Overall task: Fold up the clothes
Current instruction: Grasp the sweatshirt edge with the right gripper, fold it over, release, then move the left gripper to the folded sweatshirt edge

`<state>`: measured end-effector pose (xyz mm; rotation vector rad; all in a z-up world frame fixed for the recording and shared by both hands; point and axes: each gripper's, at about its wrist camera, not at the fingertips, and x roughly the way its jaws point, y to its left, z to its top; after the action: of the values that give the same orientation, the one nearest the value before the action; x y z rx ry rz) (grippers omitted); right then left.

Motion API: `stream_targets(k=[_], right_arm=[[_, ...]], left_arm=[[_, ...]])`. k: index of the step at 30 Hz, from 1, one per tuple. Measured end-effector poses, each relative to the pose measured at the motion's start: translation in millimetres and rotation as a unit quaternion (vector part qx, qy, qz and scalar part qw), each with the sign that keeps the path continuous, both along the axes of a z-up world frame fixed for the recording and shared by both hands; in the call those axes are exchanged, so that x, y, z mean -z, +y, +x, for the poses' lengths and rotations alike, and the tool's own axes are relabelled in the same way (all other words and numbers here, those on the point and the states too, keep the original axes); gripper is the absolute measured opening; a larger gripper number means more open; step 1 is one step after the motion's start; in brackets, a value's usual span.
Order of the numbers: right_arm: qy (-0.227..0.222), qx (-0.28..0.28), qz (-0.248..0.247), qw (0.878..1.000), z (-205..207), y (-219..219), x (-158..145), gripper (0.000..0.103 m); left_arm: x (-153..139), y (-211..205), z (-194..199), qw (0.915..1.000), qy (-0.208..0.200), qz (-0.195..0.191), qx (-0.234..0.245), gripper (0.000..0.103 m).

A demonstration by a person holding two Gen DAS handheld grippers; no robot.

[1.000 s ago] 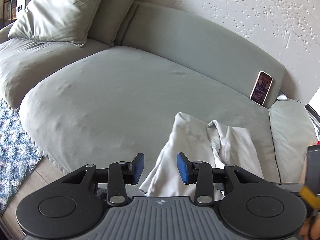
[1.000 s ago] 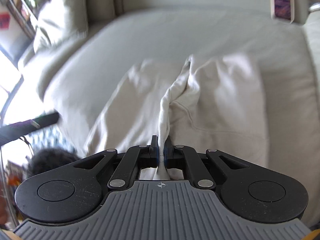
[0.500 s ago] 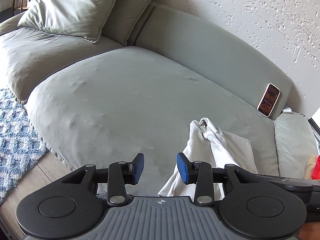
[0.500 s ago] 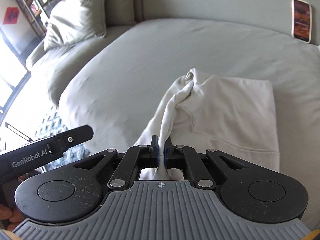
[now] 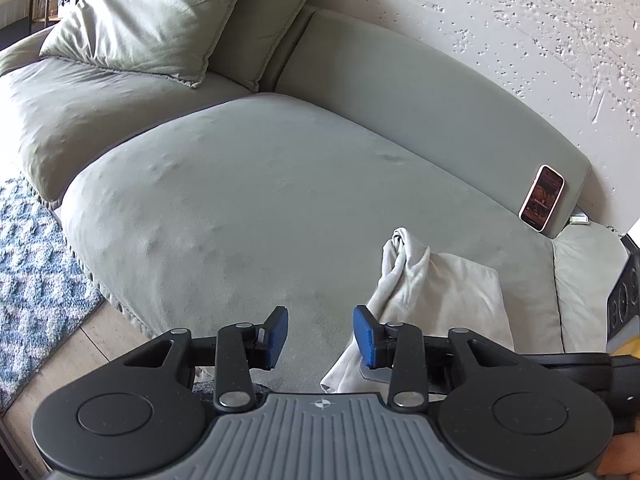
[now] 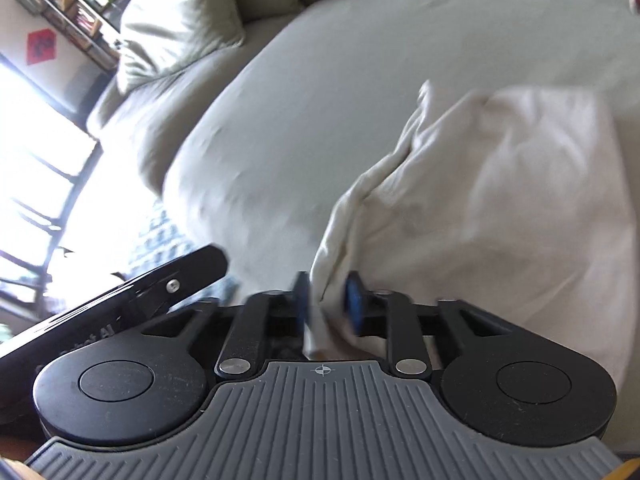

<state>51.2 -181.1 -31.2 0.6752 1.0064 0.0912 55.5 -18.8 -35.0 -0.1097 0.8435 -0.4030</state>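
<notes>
A cream-white garment (image 5: 440, 292) lies partly folded on the grey-green sofa seat (image 5: 260, 200), with a bunched fold running along its left side. My left gripper (image 5: 320, 332) is open and empty, just left of the garment's near corner. In the right wrist view the garment (image 6: 500, 184) fills the right half. My right gripper (image 6: 328, 304) has its blue pads parted, with a loose strip of the garment's edge still hanging between them. The view is motion-blurred.
A phone (image 5: 542, 198) leans against the sofa back at the right. Cushions (image 5: 152, 20) sit at the far left corner. A blue patterned rug (image 5: 32, 280) covers the floor left of the sofa. The left gripper's body (image 6: 120, 304) shows at lower left in the right wrist view.
My right gripper's jaws have opened from their tight grip on the garment's edge. The garment now lies further right of my left gripper, which stayed open.
</notes>
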Motion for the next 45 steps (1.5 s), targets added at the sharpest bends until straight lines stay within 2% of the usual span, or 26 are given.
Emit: stream_targets(k=[2,6,8,10,11,14,15,20,22,24,25,26,28,30,31,33,35,36,37,40,45], right_arm=[[-0.014,0.004,0.026,1.000,-14,-13,-1,0.047],[-0.030,0.040,-0.004,0.999,-50,-47,-12,0.048],[-0.026,0.068,-0.012,0.997,-67,-67,-14,0.048],[-0.022,0.096,-0.016,0.995,-82,-85,-13,0.046],[-0.021,0.107,-0.021,0.994,-88,-92,-11,0.043],[-0.020,0.123,-0.053,0.991,-100,-104,-10,0.017],[-0.020,0.126,-0.070,0.989,-102,-107,-10,0.012],[-0.048,0.105,-0.100,0.988,-96,-106,-5,0.009],[-0.048,0.082,-0.107,0.990,-89,-101,2,0.010],[-0.031,0.053,-0.135,0.989,-82,-92,14,0.013],[-0.013,0.037,-0.152,0.988,-79,-88,21,0.014],[0.006,0.021,-0.168,0.985,-79,-85,30,0.009],[0.001,0.005,-0.182,0.983,-88,-83,30,0.008],[0.017,-0.010,-0.174,0.985,-93,-86,24,0.008],[0.027,-0.010,-0.156,0.987,-95,-91,21,0.009],[0.038,-0.006,-0.122,0.992,-101,-102,15,0.018],[0.019,0.017,-0.104,0.994,-104,-116,9,0.026],[0.010,0.032,-0.097,0.995,-102,-124,5,0.033],[0.000,0.048,-0.091,0.995,-100,-131,2,0.035],[-0.025,0.108,-0.074,0.991,-85,-155,-3,0.037],[-0.033,0.201,0.010,0.979,-60,-194,14,0.037]], left_arm=[[-2,-2,-2,1.0000,-0.004,0.003,0.004,0.037],[1,-19,-4,0.9994,0.000,0.007,0.035,0.033],[5,-36,-7,0.9981,0.000,0.017,0.059,0.026],[9,-52,-10,0.9967,0.003,0.030,0.076,0.026],[10,-59,-12,0.9958,0.005,0.037,0.084,0.026],[16,-80,-16,0.9927,0.009,0.056,0.106,0.026],[18,-86,-17,0.9915,0.010,0.061,0.114,0.026],[38,-112,-20,0.9853,0.024,0.089,0.144,0.026],[53,-118,-17,0.9820,0.039,0.113,0.147,0.026],[69,-118,-14,0.9785,0.056,0.133,0.147,0.029],[77,-116,-12,0.9767,0.065,0.142,0.147,0.035],[81,-114,-11,0.9748,0.072,0.148,0.150,0.037],[77,-108,-9,0.9707,0.089,0.158,0.158,0.037],[71,-100,-8,0.9684,0.098,0.163,0.162,0.037],[66,-96,-7,0.9688,0.096,0.160,0.164,0.034],[47,-89,-2,0.9755,0.066,0.128,0.166,0.034],[31,-90,13,0.9821,0.040,0.096,0.157,0.041],[23,-92,22,0.9848,0.028,0.081,0.151,0.042],[19,-95,33,0.9870,0.021,0.069,0.144,0.043],[18,-108,70,0.9912,0.022,0.040,0.124,0.040],[40,-136,121,0.9912,0.074,0.008,0.109,0.030]])
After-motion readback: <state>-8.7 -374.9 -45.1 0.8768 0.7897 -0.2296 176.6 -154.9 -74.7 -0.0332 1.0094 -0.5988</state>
